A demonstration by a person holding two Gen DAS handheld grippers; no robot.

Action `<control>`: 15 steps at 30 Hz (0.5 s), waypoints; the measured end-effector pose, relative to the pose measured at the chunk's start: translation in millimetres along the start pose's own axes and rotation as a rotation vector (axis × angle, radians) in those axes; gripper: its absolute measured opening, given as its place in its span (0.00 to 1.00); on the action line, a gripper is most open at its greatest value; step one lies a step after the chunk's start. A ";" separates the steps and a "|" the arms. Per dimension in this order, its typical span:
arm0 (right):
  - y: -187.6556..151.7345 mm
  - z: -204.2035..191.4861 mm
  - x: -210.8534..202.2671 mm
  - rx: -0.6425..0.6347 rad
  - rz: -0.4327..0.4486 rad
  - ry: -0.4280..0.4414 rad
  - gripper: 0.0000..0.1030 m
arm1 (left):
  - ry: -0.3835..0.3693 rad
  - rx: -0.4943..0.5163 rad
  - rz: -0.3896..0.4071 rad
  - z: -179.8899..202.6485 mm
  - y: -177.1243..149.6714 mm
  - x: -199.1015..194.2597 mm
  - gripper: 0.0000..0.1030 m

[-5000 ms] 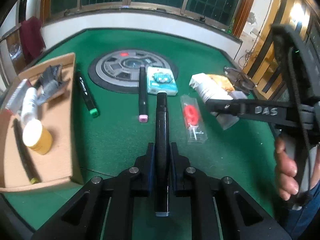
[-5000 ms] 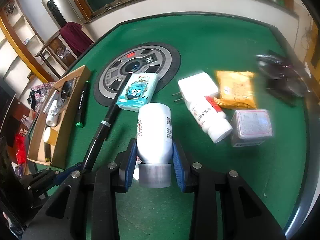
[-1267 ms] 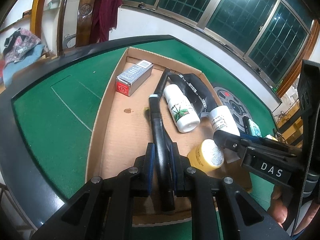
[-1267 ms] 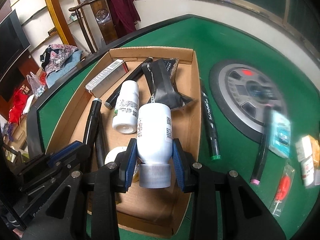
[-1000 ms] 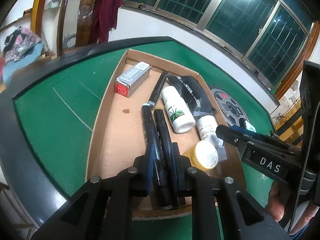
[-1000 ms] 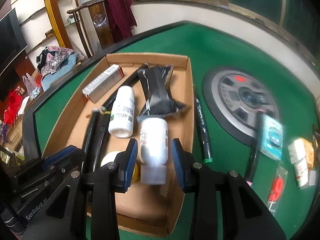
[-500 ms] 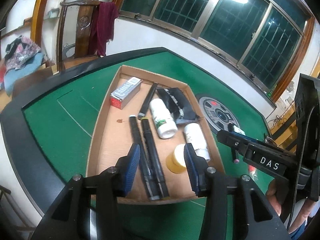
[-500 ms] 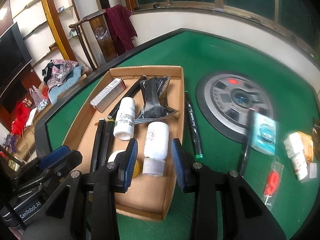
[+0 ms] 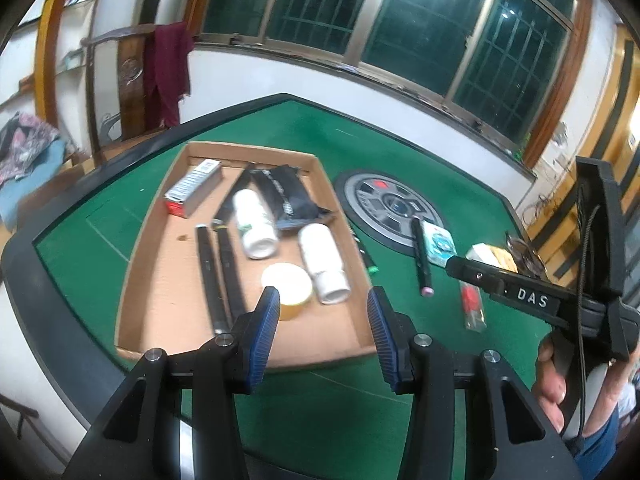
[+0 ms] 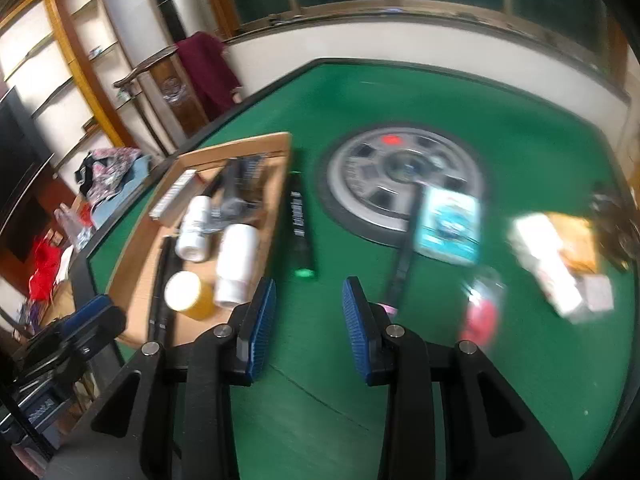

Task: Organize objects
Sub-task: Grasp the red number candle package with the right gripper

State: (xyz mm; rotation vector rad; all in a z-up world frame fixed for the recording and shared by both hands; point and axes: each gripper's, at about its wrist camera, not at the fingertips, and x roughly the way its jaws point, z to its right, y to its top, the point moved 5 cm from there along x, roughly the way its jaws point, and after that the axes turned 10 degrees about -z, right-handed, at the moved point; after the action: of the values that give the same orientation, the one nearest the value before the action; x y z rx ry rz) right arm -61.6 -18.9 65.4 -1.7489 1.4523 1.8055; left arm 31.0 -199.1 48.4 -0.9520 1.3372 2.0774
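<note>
A cardboard tray [image 9: 152,240] on the green table holds two black markers [image 9: 218,276] side by side, a white bottle [image 9: 322,264], a second white bottle [image 9: 256,224], a yellow jar [image 9: 286,288], a black pouch [image 9: 284,196] and a silver box [image 9: 192,194]. My left gripper [image 9: 323,300] hangs open above the tray's near edge, nothing between its pads. My right gripper [image 10: 309,292] is open and empty over the felt just right of the tray [image 10: 280,148], near a green-tipped marker [image 10: 298,224]. The right wrist view is blurred.
Loose on the felt lie a pink-tipped marker [image 9: 420,256], a teal tissue pack [image 9: 440,242], a red sweet packet [image 9: 472,304], and a white bottle with snack packs [image 10: 548,256] at far right. A round grey disc [image 9: 392,204] sits mid-table. A hand [image 9: 554,380] holds the right gripper.
My left gripper let go of the black marker and my right let go of the white bottle, both now in the tray. Both grippers pulled back and up; the right swung rightward.
</note>
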 end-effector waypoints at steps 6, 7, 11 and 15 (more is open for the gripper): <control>-10.3 54.2 -1.6 0.086 -0.028 -0.072 0.31 | -0.002 0.052 -0.016 27.4 -7.7 -0.6 0.39; -12.0 61.8 -0.4 0.100 -0.035 -0.079 0.31 | -0.002 0.059 -0.016 30.3 -8.4 -1.4 0.39; -18.8 86.2 4.5 0.155 -0.067 -0.105 0.31 | 0.003 0.078 -0.013 39.4 -11.0 -4.7 0.39; -21.4 98.4 6.8 0.179 -0.084 -0.122 0.31 | 0.002 0.073 -0.012 37.1 -10.9 -6.8 0.39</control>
State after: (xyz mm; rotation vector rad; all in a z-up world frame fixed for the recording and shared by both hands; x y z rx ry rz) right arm -108.5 62.6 29.0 -1.5615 1.4217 1.6536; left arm 32.3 -161.1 57.6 -0.9294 1.3953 2.0053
